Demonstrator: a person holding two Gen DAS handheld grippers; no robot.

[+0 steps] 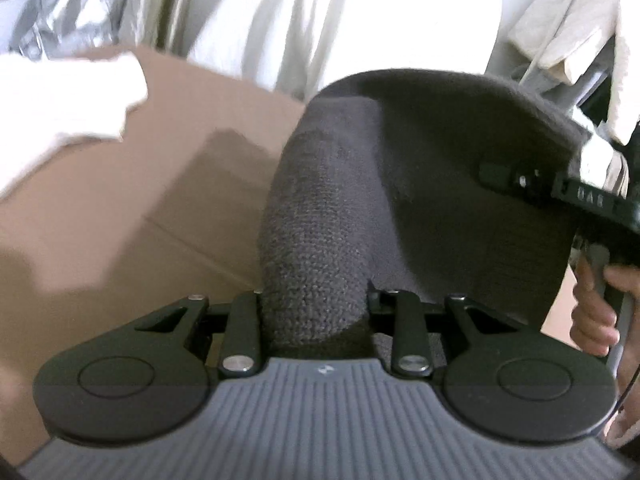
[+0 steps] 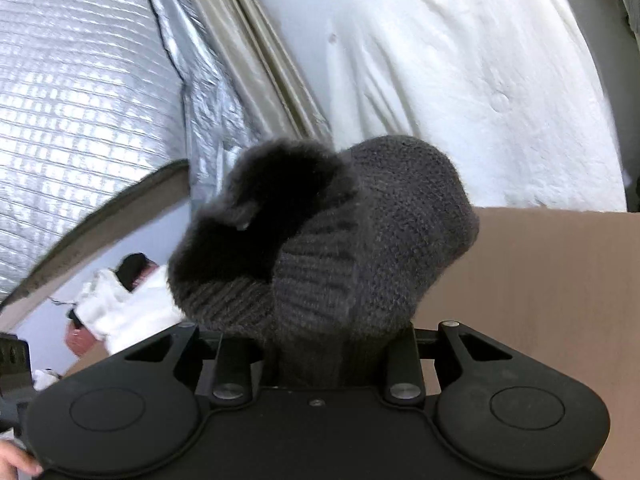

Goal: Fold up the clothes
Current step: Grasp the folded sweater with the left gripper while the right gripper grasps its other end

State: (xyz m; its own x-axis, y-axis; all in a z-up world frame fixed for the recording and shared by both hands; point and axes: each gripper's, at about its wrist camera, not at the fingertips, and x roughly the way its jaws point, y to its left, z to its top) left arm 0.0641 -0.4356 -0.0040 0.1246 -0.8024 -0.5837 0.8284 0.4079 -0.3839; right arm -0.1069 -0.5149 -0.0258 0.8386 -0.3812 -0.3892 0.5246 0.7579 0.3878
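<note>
A dark grey knitted garment [image 1: 420, 184] hangs lifted between both grippers, above a brown cardboard surface [image 1: 140, 208]. In the left wrist view my left gripper [image 1: 316, 312] is shut on a bunched fold of it, and the fabric hides the fingertips. My right gripper [image 1: 500, 174] pinches the garment's other edge at the right of that view, held by a person's hand [image 1: 596, 312]. In the right wrist view the ribbed edge of the garment [image 2: 340, 240] bulges out of the right gripper [image 2: 336, 356], which is shut on it.
The cardboard surface [image 2: 552, 280] runs under both grippers. A white cloth [image 1: 60, 104] lies on its far left. Behind hang a white fleecy garment [image 2: 460, 80], a beige curtain [image 2: 256, 60] and a silver quilted sheet [image 2: 80, 100]. A beige garment [image 1: 568, 32] hangs at the right.
</note>
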